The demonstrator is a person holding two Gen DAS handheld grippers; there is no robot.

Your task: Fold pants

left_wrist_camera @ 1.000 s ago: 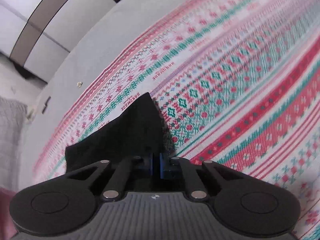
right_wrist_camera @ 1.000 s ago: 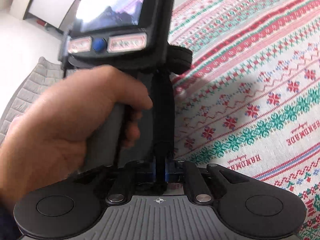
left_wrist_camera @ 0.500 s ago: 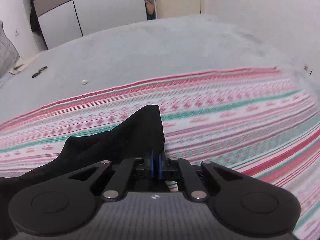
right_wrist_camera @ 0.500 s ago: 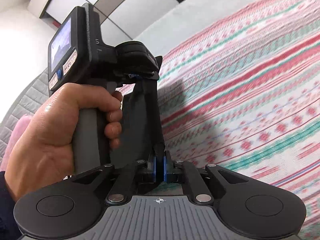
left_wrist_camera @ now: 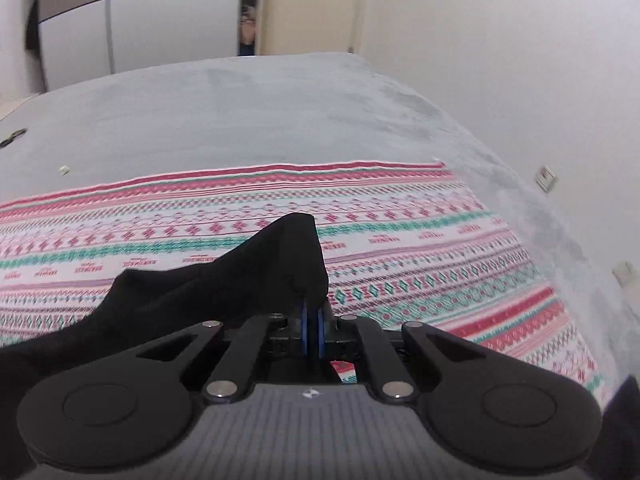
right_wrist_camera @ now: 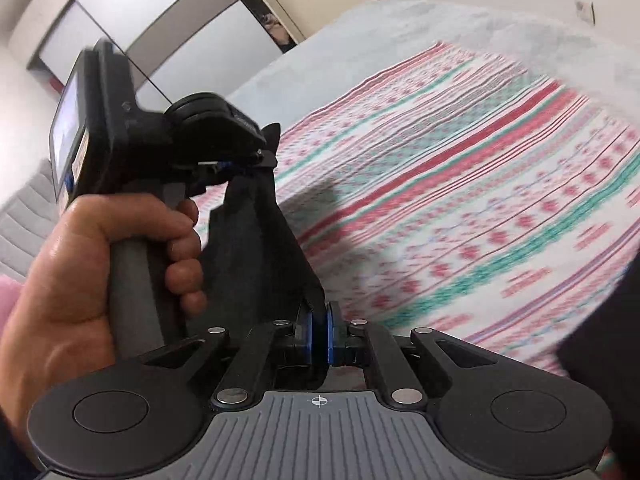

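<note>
The black pants (left_wrist_camera: 224, 284) hang in the air above a patterned red, green and white blanket (left_wrist_camera: 420, 248). My left gripper (left_wrist_camera: 311, 320) is shut on an edge of the pants, and the cloth drapes off to the left. My right gripper (right_wrist_camera: 318, 328) is shut on another edge of the pants (right_wrist_camera: 256, 248). The cloth stretches taut up to the left gripper (right_wrist_camera: 224, 166), held by a bare hand (right_wrist_camera: 100, 264) close at the left.
The blanket lies on a grey bed (left_wrist_camera: 240, 112) that runs up to a white wall (left_wrist_camera: 520, 60) on the right. A wardrobe (left_wrist_camera: 140, 20) and a door (left_wrist_camera: 308, 4) stand behind the bed. Wall sockets (left_wrist_camera: 546, 178) sit low on the wall.
Both grippers have lifted and tilted up with the pants held. The left view now faces across the bed to the door. The left gripper has moved away from the right camera.
</note>
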